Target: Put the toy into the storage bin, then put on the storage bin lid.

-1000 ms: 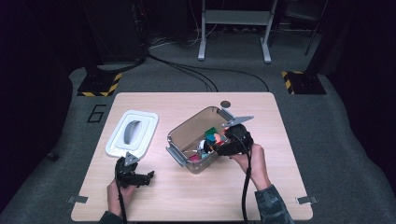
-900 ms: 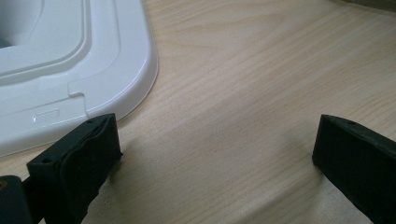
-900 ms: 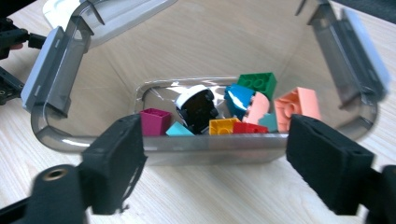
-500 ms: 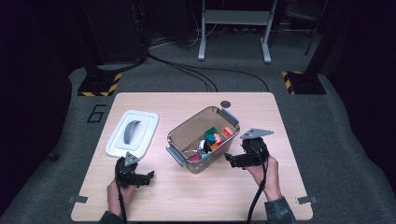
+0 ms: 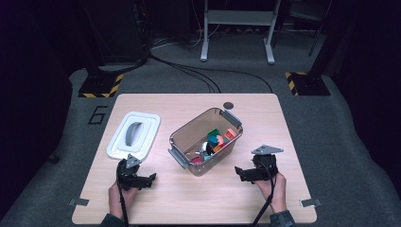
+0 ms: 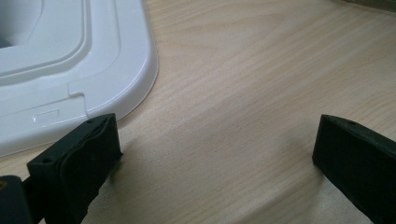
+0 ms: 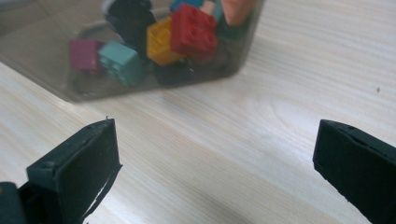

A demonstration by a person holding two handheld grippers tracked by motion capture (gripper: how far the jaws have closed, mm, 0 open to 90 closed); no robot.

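Nearest us, the left gripper point(image 5: 146, 179) rests at seven o'clock, jaws apart and empty; the right gripper point(image 5: 241, 173) at five o'clock, jaws just opened wide, nothing between them. One clear bin point(image 5: 182, 138) of bricks point(image 7: 192, 30) sits mid-table, long axis running toward one o'clock, at ten o'clock from the nearer right gripper. One white lid point(image 5: 116, 145) lies flat just beyond the left gripper, toward twelve.
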